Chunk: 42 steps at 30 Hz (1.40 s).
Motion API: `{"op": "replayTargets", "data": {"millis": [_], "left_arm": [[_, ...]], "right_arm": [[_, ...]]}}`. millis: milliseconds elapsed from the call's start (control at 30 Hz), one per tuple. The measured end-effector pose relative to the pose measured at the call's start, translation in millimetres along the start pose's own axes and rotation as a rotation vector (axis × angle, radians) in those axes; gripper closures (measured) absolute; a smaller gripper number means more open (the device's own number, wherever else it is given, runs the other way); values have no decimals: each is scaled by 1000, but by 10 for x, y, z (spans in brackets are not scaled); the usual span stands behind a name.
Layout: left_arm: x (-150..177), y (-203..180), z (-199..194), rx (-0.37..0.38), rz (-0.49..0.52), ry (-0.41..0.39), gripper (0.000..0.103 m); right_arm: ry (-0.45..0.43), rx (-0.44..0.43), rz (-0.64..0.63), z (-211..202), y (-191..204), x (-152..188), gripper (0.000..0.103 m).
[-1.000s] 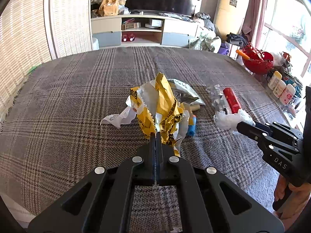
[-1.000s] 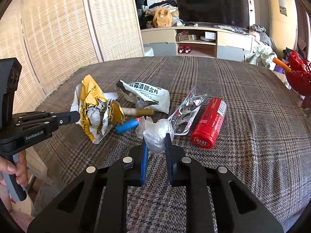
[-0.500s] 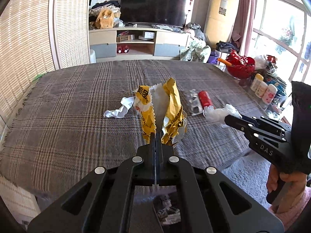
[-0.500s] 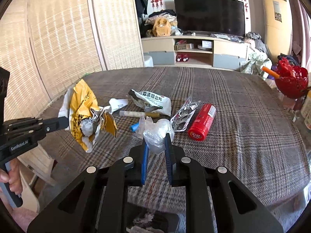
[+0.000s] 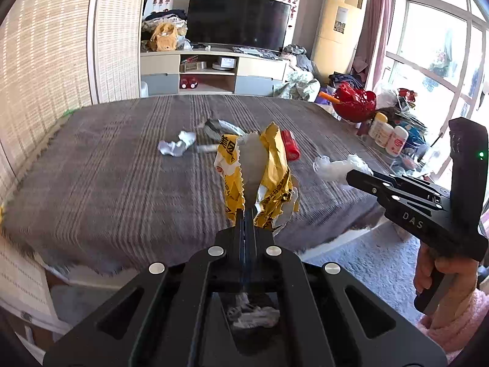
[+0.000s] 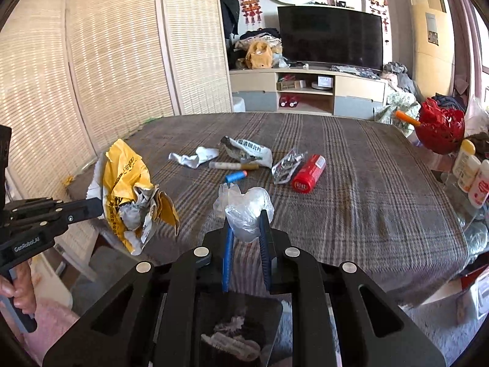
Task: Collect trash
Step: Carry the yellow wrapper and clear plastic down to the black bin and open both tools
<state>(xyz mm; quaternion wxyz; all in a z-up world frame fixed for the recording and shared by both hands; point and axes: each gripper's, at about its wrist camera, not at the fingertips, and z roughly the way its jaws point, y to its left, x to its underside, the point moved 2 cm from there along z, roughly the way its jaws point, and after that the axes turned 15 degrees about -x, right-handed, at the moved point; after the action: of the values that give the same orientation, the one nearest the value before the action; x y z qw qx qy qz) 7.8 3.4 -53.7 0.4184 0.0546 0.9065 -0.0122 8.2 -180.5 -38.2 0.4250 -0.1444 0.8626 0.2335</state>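
My left gripper (image 5: pixel 248 212) is shut on a crumpled yellow paper bag (image 5: pixel 269 171), held in the air off the near edge of the plaid-covered table (image 5: pixel 122 159). My right gripper (image 6: pixel 247 217) is shut on a wad of clear plastic film (image 6: pixel 247 206), also lifted. Each gripper shows in the other view: the left gripper (image 6: pixel 99 206) with the yellow paper bag (image 6: pixel 128 183), the right gripper (image 5: pixel 351 173) with the plastic film (image 5: pixel 339 165). On the table lie a red can (image 6: pixel 308 172), a white crumpled paper (image 6: pixel 195 157), a printed white packet (image 6: pixel 250 151), a foil wrapper (image 6: pixel 287 165), a blue cap (image 6: pixel 236 176) and a beige tube (image 6: pixel 233 166).
A dark bin with trash in it (image 6: pixel 235 333) sits below the grippers, by the table's near edge. A red basket (image 6: pixel 440 131) and white bottles (image 6: pixel 470 174) stand at the right. A TV stand (image 6: pixel 305 91) is behind the table. A hand (image 5: pixel 440 275) holds the right gripper's handle.
Both grippers have pulled back and up from the table with their loads, past its near edge; the bin below has come into view.
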Motion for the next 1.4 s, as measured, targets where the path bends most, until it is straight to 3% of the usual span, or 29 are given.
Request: {"op": "replayTargets", "data": {"millis": [200, 467, 733, 933, 1400], "left_arm": [[249, -59, -31, 7, -11, 36, 103], [685, -185, 156, 37, -33, 140, 103], [1073, -318, 459, 45, -22, 256, 103], [1257, -400, 654, 49, -4, 318, 103], [1448, -473, 909, 75, 23, 391, 103]], "right_arm": [[22, 1, 12, -79, 27, 216, 86], [52, -4, 43, -133, -35, 446, 86], [153, -28, 99, 98, -99, 824, 86], [220, -33, 148, 312, -163, 1074, 86], [287, -41, 174, 550, -168, 1233, 86]]}}
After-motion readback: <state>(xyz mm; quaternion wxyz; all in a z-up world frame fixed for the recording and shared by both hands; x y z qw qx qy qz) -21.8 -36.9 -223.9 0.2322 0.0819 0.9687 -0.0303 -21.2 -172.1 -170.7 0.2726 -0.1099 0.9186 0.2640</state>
